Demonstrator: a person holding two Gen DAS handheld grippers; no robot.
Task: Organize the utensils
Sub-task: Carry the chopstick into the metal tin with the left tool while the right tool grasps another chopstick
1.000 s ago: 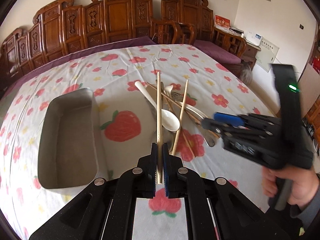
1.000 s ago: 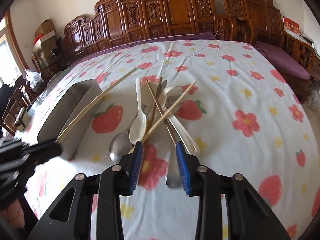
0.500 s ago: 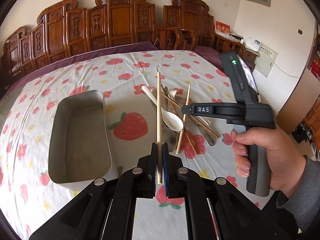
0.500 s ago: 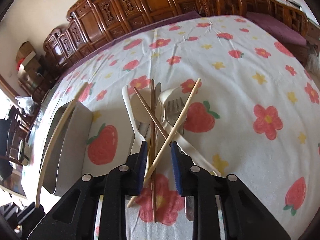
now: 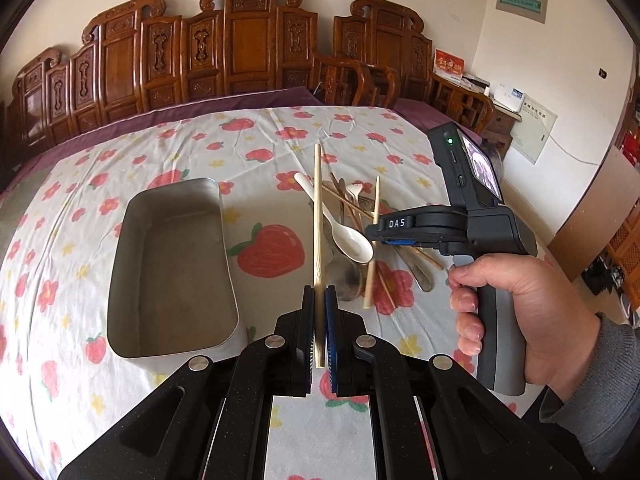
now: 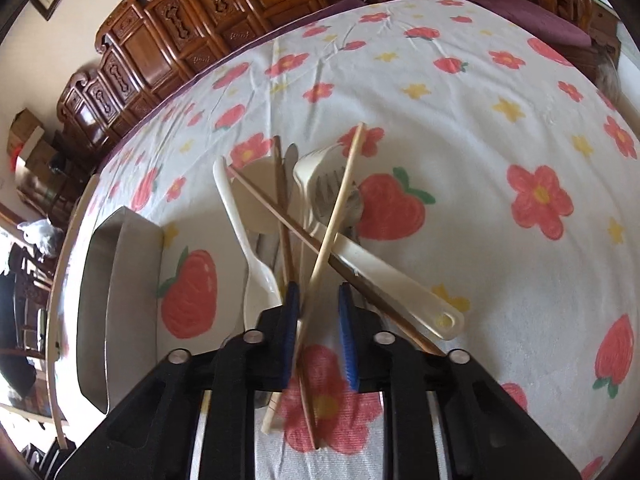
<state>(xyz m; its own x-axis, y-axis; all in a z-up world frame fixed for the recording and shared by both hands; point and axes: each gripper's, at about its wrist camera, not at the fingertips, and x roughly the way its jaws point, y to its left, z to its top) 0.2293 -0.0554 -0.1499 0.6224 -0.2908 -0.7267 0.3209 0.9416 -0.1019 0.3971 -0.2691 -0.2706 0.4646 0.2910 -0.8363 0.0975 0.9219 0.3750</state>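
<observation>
Carved wooden chairs are ranged behind a table (image 5: 120,360) spread with a cloth printed in strawberries and flowers. On the cloth a metal tray (image 5: 172,276) is seen at the left, with nothing visible in it, and a heap of utensils (image 6: 304,216) lies just beside it to the right: white plastic spoons, a metal fork, a metal spoon and several chopsticks crossed over one another.

One chopstick (image 5: 318,240) is pinched between the pressed-together fingers of the left gripper (image 5: 319,328) and is held above the cloth, pointing away from the camera, near the tray's right wall but not over the tray. The right gripper (image 6: 318,336) is lowered onto the heap with its fingers spread, and a pale chopstick (image 6: 332,236) is straddled by them; the pads are not seen to touch it, so nothing is judged to be grasped yet.

The step in hand is judged to be the gathering of the chopsticks: one is already lifted, a second is about to be taken. For the next move, the right fingers would need to be closed squarely on the pale chopstick, which lies slanted across the gap and rests on a white spoon handle (image 6: 400,284) and a darker chopstick (image 6: 288,220); a clean lift is called for so that these are not dragged. The held chopstick would then need to be carried left over the tray and released.
</observation>
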